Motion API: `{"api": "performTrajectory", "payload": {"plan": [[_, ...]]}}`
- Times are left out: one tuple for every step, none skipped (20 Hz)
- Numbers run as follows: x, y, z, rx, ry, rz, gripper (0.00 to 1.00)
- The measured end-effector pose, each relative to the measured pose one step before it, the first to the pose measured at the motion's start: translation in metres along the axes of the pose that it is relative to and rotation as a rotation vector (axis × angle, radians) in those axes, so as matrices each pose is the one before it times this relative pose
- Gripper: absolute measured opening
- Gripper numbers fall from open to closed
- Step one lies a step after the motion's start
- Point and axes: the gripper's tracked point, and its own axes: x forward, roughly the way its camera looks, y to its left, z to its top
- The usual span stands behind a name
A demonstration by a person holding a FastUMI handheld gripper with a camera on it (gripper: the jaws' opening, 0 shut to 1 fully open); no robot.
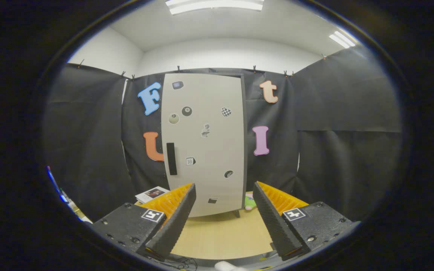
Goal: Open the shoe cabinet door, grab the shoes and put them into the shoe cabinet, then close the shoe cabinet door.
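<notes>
A tall pale shoe cabinet [205, 146] stands on the wooden tabletop [220, 233], well beyond my fingers. Its door is closed, dotted with several stickers, and carries a dark vertical handle [171, 158] near its left edge. A small pink and green shoe [249, 203] peeks out at the cabinet's lower right, partly hidden behind my right finger. My gripper [224, 192] is open, its fingers spread wide with nothing between them, pointing at the cabinet's lower half.
A booklet or magazine [152, 193] lies on the table left of the cabinet, behind my left finger. Black cloth walls close the booth on all sides. Bare table surface stretches between my fingers and the cabinet.
</notes>
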Motion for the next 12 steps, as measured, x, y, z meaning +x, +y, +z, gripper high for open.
{"api": "performTrajectory", "payload": {"plan": [[-0.00066, -0.00002, -0.00043, 0.00203, -0.00114, -0.00032, 1.00], [0.00020, -0.00045, -0.00023, -0.00278, 0.00048, -0.00378, 1.00], [-0.00076, -0.00035, -0.00069, -0.00368, 0.00069, -0.00143, 1.00], [-0.00060, 0.00098, -0.00004, -0.00068, -0.00111, 0.00018, 1.00], [-0.00103, 0.00071, -0.00025, -0.00042, 0.00139, 0.00388, 1.00], [-0.00080, 0.00097, -0.00135, -0.00085, 0.00090, 0.00012, 1.00], [-0.00142, -0.00002, 0.00050, -0.00167, -0.00064, -0.00031, 1.00], [-0.00095, 0.00010, -0.00044, -0.00275, 0.00203, 0.00048, 1.00], [-0.00154, 0.00057, -0.00077, 0.00001, 0.00002, 0.00029, 1.00], [-0.00021, 0.00067, 0.00047, -0.00026, -0.00092, 0.00033, 1.00], [-0.00040, 0.00030, 0.00078, -0.00137, -0.00086, -0.00020, 1.00], [-0.00080, -0.00005, -0.00135, -0.00136, -0.00023, -0.00088, 1.00]]}}
